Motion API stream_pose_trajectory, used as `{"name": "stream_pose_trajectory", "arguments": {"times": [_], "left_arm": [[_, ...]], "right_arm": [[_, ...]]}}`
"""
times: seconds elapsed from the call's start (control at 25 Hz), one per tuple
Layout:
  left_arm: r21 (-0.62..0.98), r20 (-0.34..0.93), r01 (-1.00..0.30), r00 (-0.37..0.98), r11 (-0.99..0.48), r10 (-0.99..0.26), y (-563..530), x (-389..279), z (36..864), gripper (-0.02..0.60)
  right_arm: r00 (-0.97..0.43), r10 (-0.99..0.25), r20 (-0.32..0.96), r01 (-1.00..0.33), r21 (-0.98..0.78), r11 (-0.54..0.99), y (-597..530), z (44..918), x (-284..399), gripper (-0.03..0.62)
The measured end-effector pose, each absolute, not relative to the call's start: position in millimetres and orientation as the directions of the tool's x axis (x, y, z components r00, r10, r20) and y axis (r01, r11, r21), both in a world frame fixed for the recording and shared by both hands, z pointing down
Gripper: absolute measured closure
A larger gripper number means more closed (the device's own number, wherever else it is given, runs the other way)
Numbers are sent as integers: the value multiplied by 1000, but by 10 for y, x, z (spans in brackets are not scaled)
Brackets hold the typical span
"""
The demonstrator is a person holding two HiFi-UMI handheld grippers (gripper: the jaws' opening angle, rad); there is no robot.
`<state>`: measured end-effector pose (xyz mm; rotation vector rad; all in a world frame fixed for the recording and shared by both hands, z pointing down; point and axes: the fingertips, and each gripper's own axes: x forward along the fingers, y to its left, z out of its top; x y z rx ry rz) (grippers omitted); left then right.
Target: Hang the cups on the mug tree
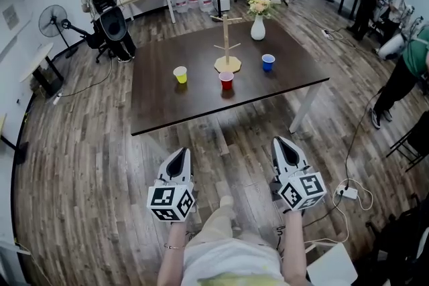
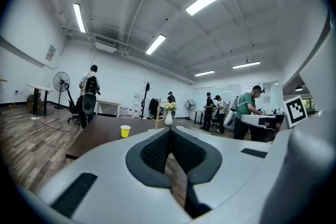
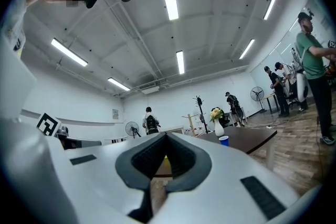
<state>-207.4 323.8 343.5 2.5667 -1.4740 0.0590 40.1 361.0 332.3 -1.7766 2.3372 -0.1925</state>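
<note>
Step in hand: approach, by my judgement; no cup is lifted and none hangs on the pale wooden mug tree [image 1: 228, 45]
Left gripper [image 1: 179, 151]: jaws closed tip to tip, nothing between them; held over the wood-plank floor [image 1: 80, 144], well short of the table
Right gripper [image 1: 283, 141]: jaws likewise pinched together and empty; same standoff from the table
Location of cups: round yellow plastic cup [image 1: 180, 74], round red plastic cup [image 1: 226, 80] and round blue plastic cup [image 1: 268, 62] stand apart from one another on the dark brown rectangular table [image 1: 167, 110]; red sits just in front of the tree's base, yellow to its left, blue to its right
Orientation of cups: all three upright, mouths up; long axis vertical
Orientation of tree: trunk upright, long axis vertical; pegs jut sideways; a white vase of flowers [image 1: 258, 29] stands just beyond it
Next move calls for: closing in on the table, parting one pair of jaws and taking a cup by its wall; probably then tipping it mouth-down over a peg
</note>
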Motion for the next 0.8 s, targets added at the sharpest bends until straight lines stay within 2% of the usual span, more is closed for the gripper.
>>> {"name": "stream_pose_trajectory", "arguments": {"times": [0.8], "left_arm": [[174, 154, -823, 566, -541, -810, 1333, -1412, 3622, 558]], "right_arm": [[-209, -977, -37, -945, -251, 212, 1826, 3492, 894, 574]]}}
